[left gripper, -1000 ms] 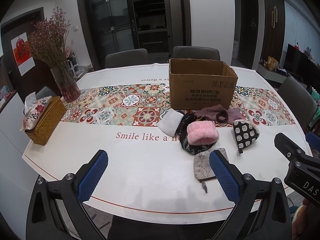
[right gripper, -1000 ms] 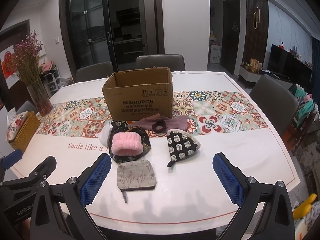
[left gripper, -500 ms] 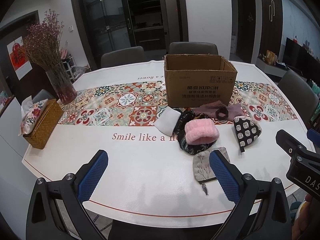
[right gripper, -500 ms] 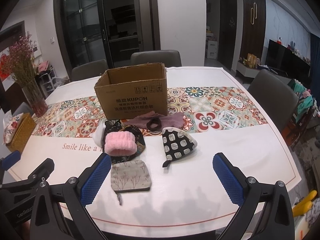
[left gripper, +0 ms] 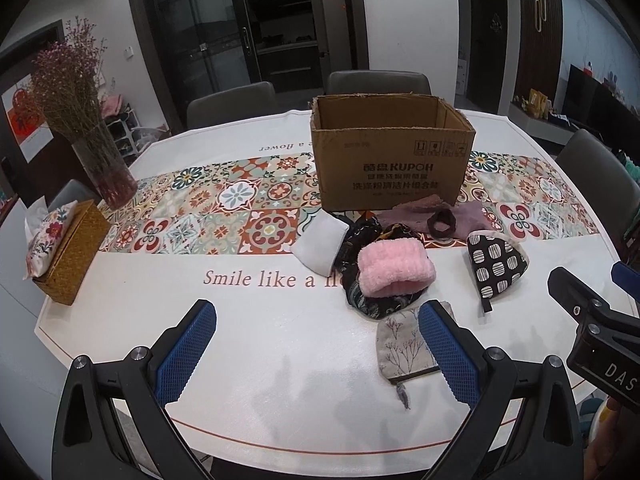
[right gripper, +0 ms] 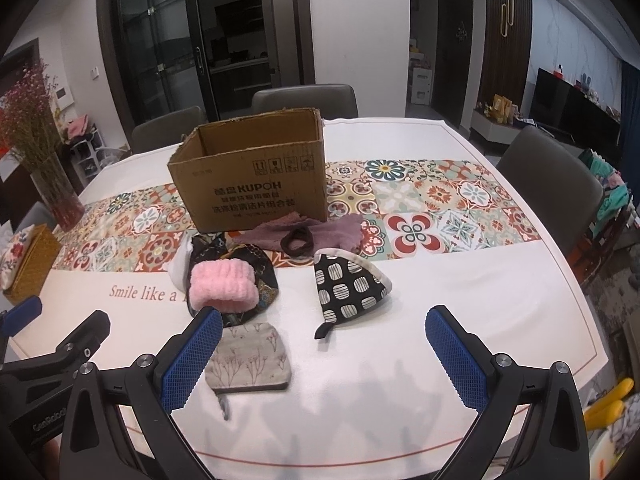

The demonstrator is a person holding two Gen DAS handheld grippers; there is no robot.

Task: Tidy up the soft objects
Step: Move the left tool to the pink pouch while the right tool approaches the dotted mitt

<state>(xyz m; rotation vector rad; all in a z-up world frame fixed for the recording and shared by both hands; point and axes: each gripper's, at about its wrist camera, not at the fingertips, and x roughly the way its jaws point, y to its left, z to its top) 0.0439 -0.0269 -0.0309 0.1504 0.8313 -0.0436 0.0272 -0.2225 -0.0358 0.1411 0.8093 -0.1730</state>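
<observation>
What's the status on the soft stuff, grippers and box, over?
Left gripper open, empty. Right gripper open, empty. Soft items, pink roll among them, on table before open cardboard box. Nothing blocking the box.

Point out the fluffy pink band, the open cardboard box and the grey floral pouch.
fluffy pink band (right gripper: 222,287), right wrist view, middle of its front.
open cardboard box (right gripper: 252,196), right wrist view, printed front wall.
grey floral pouch (right gripper: 252,356), right wrist view, centre of its flat face.

Soft items (left gripper: 394,272) lie clustered on the table (left gripper: 256,344) just before the cardboard box (left gripper: 390,160); vase (left gripper: 106,164) far left.
</observation>
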